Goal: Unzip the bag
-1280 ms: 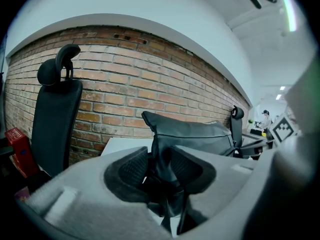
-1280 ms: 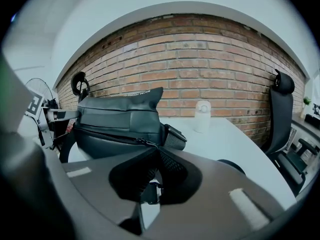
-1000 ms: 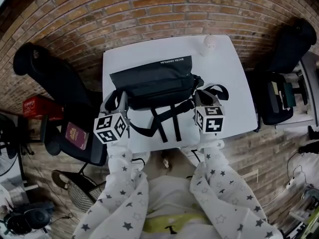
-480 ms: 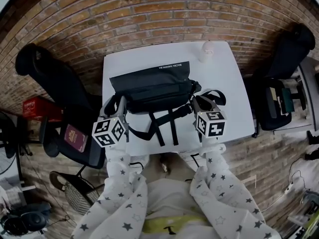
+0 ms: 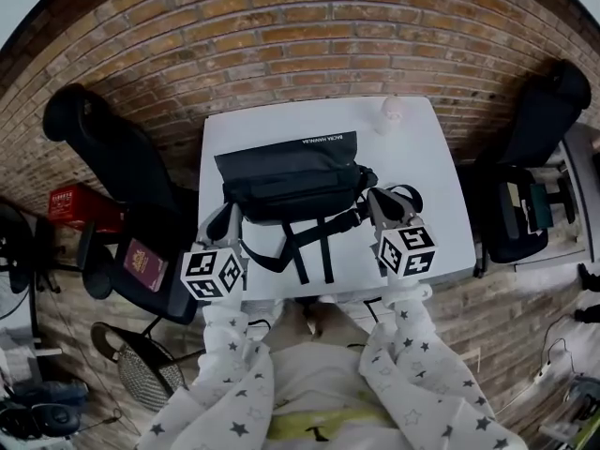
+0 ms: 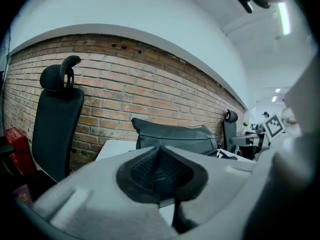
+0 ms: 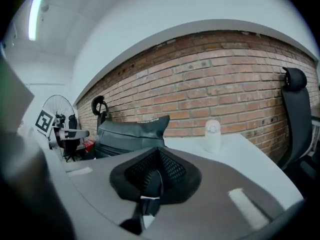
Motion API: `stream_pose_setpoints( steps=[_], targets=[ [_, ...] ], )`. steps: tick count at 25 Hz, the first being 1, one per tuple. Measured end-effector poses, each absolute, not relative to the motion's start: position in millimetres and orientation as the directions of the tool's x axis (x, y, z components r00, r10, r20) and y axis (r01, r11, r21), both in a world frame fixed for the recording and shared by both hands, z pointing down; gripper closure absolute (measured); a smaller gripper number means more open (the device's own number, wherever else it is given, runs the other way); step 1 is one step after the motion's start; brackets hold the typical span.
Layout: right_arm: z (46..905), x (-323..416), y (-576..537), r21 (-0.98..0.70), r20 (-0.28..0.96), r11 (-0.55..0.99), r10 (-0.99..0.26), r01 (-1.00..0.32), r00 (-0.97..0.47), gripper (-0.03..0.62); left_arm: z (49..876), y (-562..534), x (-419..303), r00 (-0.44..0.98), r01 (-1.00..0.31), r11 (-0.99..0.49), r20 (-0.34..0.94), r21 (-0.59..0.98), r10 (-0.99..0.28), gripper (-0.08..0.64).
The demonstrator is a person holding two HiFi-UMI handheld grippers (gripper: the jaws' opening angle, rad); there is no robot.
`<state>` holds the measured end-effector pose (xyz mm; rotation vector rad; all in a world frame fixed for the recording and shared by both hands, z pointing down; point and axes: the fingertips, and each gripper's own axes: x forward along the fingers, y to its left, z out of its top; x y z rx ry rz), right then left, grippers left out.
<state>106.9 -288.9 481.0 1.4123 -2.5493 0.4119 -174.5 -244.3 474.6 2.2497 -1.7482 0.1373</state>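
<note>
Messenger bag (image 5: 291,172) flat on table (image 5: 427,157); left tool (image 6: 160,164) just closed at its left end, right tool (image 7: 159,169) just pinched onto its right strap (image 7: 149,194), likely bracing for unzipping.

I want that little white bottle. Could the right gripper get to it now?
Probably yes. The white bottle stands ahead of the right gripper with only bare table between, and the bag sits off to its left. Shut now, it must open first.
</note>
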Motion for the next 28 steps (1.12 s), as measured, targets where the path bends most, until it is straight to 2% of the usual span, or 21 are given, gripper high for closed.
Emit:
stream_pose_setpoints(
  steps=[15,28],
  targets=[
    [396.8,80.6,-269.6,-0.219,0.049,0.597,-0.783,-0.772,-0.620,0.584,428.9,-214.7,-180.6,0.280,-0.953,-0.250,0.182,0.171,-0.942,0.561],
    [352.7,81.8,-266.2,-0.238,-0.081,0.614,-0.785,-0.753,-0.615,0.584,386.6,-214.1,-183.8,0.279,-0.955,-0.266,0.097,0.129,-0.955,0.561]
  ],
)
